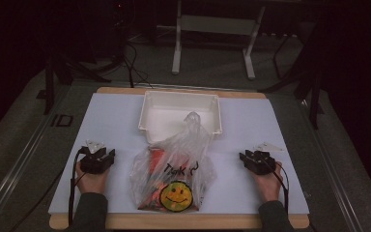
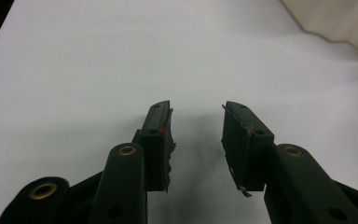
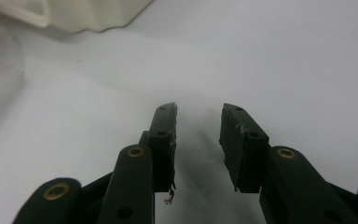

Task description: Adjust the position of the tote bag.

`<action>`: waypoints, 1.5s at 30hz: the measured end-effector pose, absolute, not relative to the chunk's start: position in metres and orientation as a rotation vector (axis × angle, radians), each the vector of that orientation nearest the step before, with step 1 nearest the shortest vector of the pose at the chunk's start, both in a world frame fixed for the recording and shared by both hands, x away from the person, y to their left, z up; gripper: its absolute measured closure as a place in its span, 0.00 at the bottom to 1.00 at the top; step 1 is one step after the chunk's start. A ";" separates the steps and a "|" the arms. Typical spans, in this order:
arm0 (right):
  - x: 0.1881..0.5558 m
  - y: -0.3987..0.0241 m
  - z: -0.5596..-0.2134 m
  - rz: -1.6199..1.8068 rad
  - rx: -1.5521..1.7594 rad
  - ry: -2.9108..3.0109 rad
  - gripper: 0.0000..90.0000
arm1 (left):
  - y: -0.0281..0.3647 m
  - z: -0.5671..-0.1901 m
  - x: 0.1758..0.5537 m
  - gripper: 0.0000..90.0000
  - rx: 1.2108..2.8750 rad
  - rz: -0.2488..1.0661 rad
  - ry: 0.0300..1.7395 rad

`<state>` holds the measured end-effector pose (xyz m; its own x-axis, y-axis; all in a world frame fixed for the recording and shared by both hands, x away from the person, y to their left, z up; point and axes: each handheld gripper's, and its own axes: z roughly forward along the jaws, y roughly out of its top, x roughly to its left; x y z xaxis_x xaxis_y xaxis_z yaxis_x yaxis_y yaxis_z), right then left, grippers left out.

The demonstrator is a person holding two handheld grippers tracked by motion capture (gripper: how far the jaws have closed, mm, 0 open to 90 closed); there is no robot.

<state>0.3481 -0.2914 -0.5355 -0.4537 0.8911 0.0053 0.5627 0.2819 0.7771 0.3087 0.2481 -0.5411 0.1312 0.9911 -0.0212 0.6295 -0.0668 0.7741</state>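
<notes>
A clear plastic bag (image 1: 174, 171) with a yellow smiley face and orange contents lies in the middle of the white table mat, its knotted top pointing at the tray. Left of the bag rests my left gripper (image 1: 98, 155), held by a hand; its jaws stand apart with nothing between them (image 2: 196, 112). On the bag's right sits my right gripper (image 1: 254, 157), also hand-held and open over bare mat (image 3: 198, 112). Neither gripper touches the bag.
A white plastic tray (image 1: 149, 108) stands at the back centre of the mat, just behind the bag; its corner shows as tray (image 2: 335, 21) and tray (image 3: 74, 14). The white mat (image 1: 116, 121) lies on a wooden board, with dark floor around.
</notes>
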 end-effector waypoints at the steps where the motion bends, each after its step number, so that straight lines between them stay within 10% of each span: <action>1: 0.348 -0.290 -0.535 1.016 1.294 2.136 0.73 | 0.249 -0.541 0.308 0.69 1.763 0.712 1.561; 45: 0.337 -0.248 -0.520 1.049 1.040 2.364 0.70 | 0.214 -0.491 0.295 0.64 1.875 0.506 1.179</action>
<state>0.3374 -0.2482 -0.5196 -0.6680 0.7438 -0.0220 0.4830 0.4559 0.7476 0.2950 0.2142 -0.4908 0.4754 0.8747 -0.0940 0.5338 -0.2020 0.8211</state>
